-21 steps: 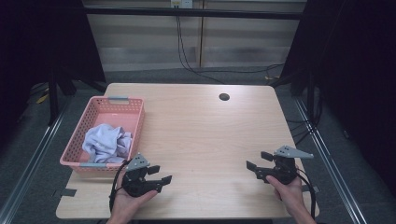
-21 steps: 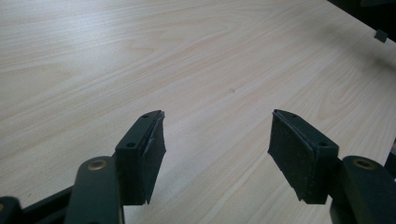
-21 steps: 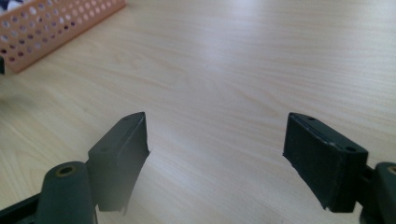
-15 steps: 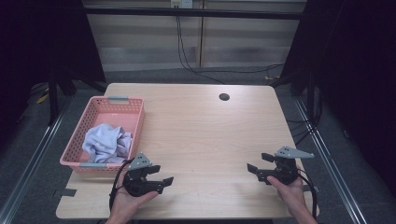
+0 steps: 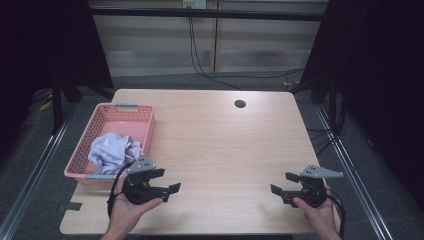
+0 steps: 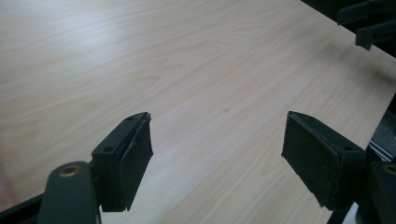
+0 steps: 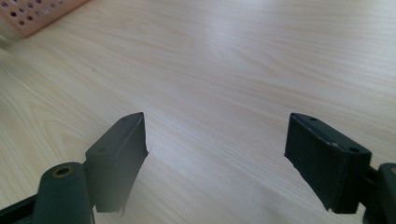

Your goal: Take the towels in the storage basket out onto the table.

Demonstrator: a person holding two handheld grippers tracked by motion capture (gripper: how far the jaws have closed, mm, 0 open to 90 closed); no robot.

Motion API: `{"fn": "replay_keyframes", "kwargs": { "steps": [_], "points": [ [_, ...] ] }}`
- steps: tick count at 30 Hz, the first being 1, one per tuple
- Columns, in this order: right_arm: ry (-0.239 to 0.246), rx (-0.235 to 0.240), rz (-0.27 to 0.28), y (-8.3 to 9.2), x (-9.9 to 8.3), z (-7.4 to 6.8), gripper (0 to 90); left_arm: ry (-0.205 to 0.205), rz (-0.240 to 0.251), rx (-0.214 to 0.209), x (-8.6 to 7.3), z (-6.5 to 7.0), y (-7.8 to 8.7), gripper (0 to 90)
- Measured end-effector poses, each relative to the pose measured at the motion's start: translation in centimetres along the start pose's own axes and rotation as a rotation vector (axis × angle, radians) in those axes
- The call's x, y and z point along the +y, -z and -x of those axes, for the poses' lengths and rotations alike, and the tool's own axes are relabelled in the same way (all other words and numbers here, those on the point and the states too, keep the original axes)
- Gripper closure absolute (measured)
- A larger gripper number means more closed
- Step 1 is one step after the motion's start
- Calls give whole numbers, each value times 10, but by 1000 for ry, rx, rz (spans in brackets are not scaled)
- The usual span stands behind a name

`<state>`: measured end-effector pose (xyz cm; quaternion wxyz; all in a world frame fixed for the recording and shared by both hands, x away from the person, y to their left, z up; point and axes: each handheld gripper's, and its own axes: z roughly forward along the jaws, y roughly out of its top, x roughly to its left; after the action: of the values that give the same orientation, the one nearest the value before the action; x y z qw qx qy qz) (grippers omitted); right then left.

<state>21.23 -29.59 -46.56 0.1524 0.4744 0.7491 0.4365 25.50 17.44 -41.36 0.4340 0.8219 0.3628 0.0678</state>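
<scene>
On the wooden counter (image 5: 220, 145) a pink plastic basket (image 5: 145, 117) sits at the left side, its long axis running from the near edge toward the far edge and turned slightly, so the far end leans a little to the right. A grey handle clip shows on its far rim and another on its near rim. Inside, a crumpled pale lavender cloth (image 5: 114, 151) lies bunched in the near half, with no clear long axis to tell.

The left hand-held gripper (image 5: 170, 180) rests low over the counter just beside the basket's near right corner, held by the person's left hand (image 5: 127, 212). It points to the right across the counter, toward the other side. In the left gripper view its two black jaws stand wide apart with bare wood between them and nothing gripped.

The right hand-held gripper (image 5: 283, 183) is near the counter's front right corner, well apart from the basket, held by the right hand (image 5: 315, 212). It points left, facing the other gripper. In the right gripper view its jaws also gape wide over bare wood, holding nothing, and a corner of the basket (image 7: 39, 14) shows at the upper left.

A small dark round hole (image 5: 240, 104) lies in the counter toward the far edge.
</scene>
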Motion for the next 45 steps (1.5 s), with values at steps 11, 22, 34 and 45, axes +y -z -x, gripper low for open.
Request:
{"fn": "replay_keyframes", "kwargs": {
  "steps": [11, 22, 34, 45],
  "points": [
    [26, 18, -13, -11, 5, -4, 190, 67, 35, 126, 22, -61, 59, 272],
    [33, 21, -18, -17, 6, -3, 193, 151, -38, 279, 31, -128, 88, 179],
    [35, 26, -38, -19, 6, -4, 200, 217, -161, 300, 11, -181, 64, 168],
    [37, 79, -65, -24, 5, -6, 215, 207, -379, 248, 7, -176, 38, 129]
  ]
}}
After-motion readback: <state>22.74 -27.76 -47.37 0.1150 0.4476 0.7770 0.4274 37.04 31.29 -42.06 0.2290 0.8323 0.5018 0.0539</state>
